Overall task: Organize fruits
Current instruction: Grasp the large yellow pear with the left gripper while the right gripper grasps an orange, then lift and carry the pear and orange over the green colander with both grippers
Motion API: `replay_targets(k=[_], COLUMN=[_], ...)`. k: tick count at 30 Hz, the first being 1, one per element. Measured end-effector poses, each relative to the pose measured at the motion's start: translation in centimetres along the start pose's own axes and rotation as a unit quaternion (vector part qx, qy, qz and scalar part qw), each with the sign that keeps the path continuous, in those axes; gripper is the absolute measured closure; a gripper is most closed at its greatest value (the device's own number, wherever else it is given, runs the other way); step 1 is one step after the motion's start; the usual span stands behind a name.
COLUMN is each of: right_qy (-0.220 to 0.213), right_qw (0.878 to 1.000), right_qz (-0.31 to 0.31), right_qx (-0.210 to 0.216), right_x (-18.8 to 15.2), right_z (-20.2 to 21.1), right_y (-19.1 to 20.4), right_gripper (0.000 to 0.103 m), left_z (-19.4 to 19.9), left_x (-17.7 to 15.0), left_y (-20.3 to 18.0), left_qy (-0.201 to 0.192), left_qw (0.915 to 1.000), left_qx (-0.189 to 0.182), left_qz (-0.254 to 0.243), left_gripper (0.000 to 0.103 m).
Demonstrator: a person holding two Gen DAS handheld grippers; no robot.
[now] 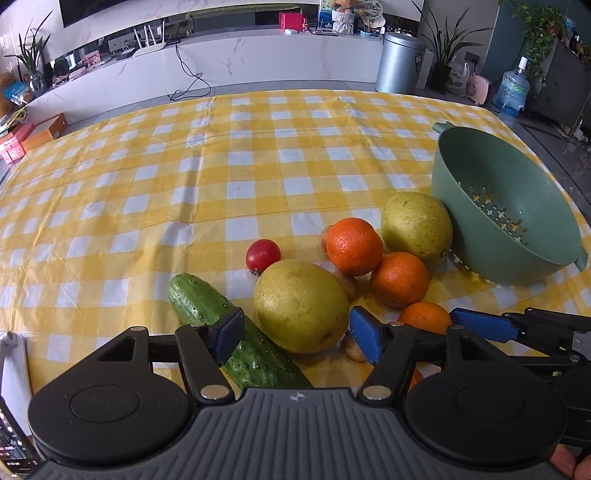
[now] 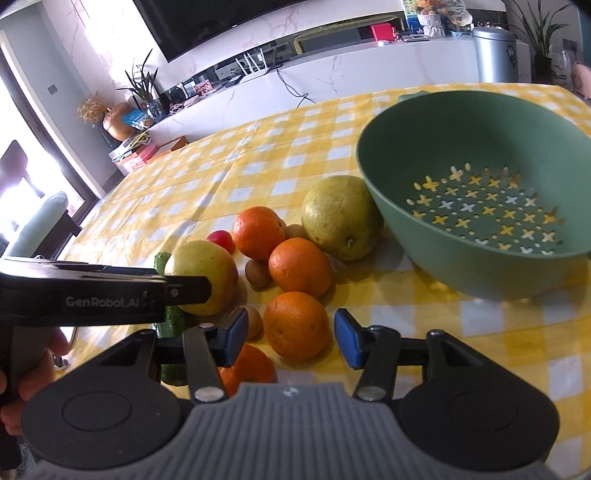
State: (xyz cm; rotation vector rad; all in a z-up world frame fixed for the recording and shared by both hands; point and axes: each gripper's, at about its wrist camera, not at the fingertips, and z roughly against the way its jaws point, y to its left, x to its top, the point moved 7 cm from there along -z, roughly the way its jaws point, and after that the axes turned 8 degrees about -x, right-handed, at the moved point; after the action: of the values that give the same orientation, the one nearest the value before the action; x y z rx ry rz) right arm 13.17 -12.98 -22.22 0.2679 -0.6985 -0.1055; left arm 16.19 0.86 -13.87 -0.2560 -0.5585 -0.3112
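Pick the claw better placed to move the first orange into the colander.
Right. The right claw is open with the nearest orange between its fingers, and the empty colander sits just beyond. The left claw faces a pear and the cucumber.

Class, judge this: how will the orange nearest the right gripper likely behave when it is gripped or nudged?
The orange is round, so a nudge would probably roll it. Its dimpled peel likely gives the blue pads decent grip. It looks firm, not fragile.

Home living room: TV [image 2: 207, 22], marble console [image 1: 258, 59] (houseplants).
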Motion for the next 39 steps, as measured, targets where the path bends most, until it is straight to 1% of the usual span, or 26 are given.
replay_targets(k=[3, 7, 9, 12, 13, 15, 16, 22, 25, 30, 32, 36, 39], right_qy=[0.004, 0.011, 0.014, 0.016, 0.016, 0.015, 0.014, 0.004, -0.011, -0.034, -0.046, -0.066, -0.071], right_qw=[1.0, 1.0, 1.0, 1.0, 1.0, 1.0, 1.0, 1.0, 1.0, 0.999, 0.998, 0.996, 0.993], right_qz=[-0.002, -0.005, -0.009, -0.017, -0.017, -0.014, -0.012, 0.0, 0.012, 0.025, 0.035, 0.058, 0.087], right_qx=[0.006, 0.006, 0.004, 0.01, 0.011, 0.011, 0.011, 0.007, 0.004, 0.003, 0.0, -0.012, -0.041], right_x=[-0.2, -0.5, -0.6, -0.6, -0.7, -0.7, -0.8, -0.7, -0.4, 0.1, 0.5, 1.8, 3.3], right_z=[-0.4, -1.0, -1.3, -1.4, -1.4, -1.5, -1.4, -1.0, -0.1, 2.3, 3.6, 6.5, 8.3], right_y=[0.0, -0.2, -0.5, -0.7, -0.6, -0.6, -0.5, -0.4, -0.2, -0.3, -0.4, -1.1, -2.7], right_gripper=[0.053, 0.056, 0.063, 0.063, 0.063, 0.063, 0.063, 0.065, 0.065, 0.065, 0.065, 0.065, 0.065], left_z=[-0.4, -1.0, -1.3, -1.7, -1.7, -1.7, -1.8, -1.6, -0.7, 2.3, 3.6, 5.1, 5.6], left_x=[0.2, 0.3, 0.4, 0.5, 0.5, 0.5, 0.5, 0.4, 0.4, 1.0, 1.7, 3.2, 4.7], left_y=[0.1, 0.2, 0.0, 0.1, 0.1, 0.2, 0.2, 0.2, -0.1, -1.5, -2.5, -4.8, -7.1], left_qy=[-0.008, -0.011, -0.011, -0.014, -0.014, -0.017, -0.02, -0.033, -0.041, -0.063, -0.067, -0.059, -0.059], left_qw=[0.9999, 0.9999, 0.9999, 0.9999, 0.9999, 0.9998, 0.9997, 0.9994, 0.9991, 0.998, 0.9977, 0.9979, 0.997], left_qx=[-0.011, -0.011, -0.011, -0.009, -0.009, -0.009, -0.011, -0.003, 0.002, 0.005, -0.003, -0.02, -0.038], left_qz=[0.001, -0.006, -0.008, -0.005, -0.003, -0.001, 0.001, 0.01, 0.011, 0.001, -0.006, -0.015, -0.031], left_gripper=[0.021, 0.021, 0.021, 0.021, 0.022, 0.029, 0.03, 0.031, 0.031, 0.031, 0.031, 0.031, 0.031])
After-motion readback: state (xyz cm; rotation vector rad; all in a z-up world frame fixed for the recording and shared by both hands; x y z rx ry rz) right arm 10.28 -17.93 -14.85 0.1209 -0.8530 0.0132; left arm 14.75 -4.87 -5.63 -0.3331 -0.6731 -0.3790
